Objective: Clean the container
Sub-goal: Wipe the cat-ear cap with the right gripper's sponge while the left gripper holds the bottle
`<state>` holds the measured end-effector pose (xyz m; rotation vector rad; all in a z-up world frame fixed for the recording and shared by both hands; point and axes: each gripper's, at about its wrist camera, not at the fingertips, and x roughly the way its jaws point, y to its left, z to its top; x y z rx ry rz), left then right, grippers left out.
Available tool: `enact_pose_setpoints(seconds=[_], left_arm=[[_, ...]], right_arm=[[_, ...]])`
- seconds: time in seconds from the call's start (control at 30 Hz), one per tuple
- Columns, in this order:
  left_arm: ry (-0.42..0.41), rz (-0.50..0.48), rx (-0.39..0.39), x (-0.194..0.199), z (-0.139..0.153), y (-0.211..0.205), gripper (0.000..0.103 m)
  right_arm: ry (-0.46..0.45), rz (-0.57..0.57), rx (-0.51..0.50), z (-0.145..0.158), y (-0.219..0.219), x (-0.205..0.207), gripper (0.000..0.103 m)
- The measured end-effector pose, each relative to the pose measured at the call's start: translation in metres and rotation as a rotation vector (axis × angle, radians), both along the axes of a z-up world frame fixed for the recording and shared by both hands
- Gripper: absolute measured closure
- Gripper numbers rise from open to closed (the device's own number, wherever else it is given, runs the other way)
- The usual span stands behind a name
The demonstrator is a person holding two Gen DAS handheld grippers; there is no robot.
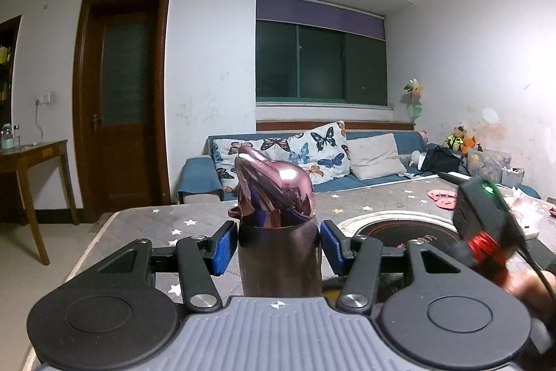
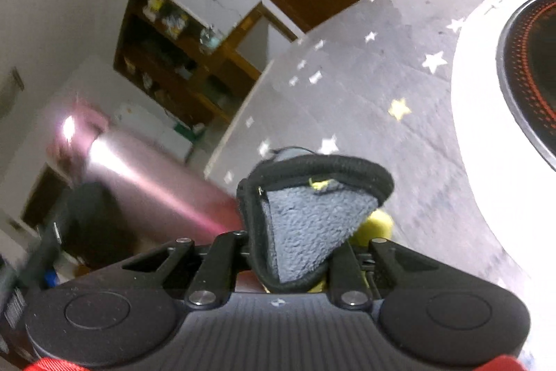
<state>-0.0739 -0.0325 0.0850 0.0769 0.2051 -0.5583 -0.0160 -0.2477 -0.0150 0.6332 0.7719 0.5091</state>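
Note:
A shiny pink metal bottle (image 1: 278,197) with a curved spout lid stands upright between the blue pads (image 1: 222,247) of my left gripper (image 1: 278,247), which is shut on its body. In the right wrist view the same bottle (image 2: 146,176) shows blurred at the left. My right gripper (image 2: 302,232) is shut on a folded grey cloth with black edging (image 2: 302,218), and its yellow pads (image 2: 377,225) peek out behind the cloth. The cloth hangs just right of the bottle, apart from it. The right gripper's black housing (image 1: 483,218), with a green light, sits at the right of the left wrist view.
The table is covered with a grey cloth with stars (image 1: 166,225). A round black cooktop in a white ring (image 1: 399,228) is set into it, right of the bottle. Pink items (image 1: 441,197) lie at the far right. A blue sofa (image 1: 375,159) stands behind.

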Motion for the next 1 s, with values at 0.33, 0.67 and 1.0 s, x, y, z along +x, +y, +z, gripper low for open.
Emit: enact_pose_setpoints(seconds=[0.33,0.67,1.0], left_arm=[[0.022,0.025,0.007,0.006,0.003,-0.004,0.044],[0.014,0.022,0.018,0.003,0.001,-0.005,0.044],[0.004,0.025,0.016,0.002,-0.002,-0.004,0.044]], right_arm=[[-0.133,0.193,-0.116,0.038,0.037,-0.040,0.087],[-0.169,0.270,-0.110,0.041,0.059,-0.043,0.088],[-0.109,0.135,-0.064,0.035,0.026,-0.049,0.089]])
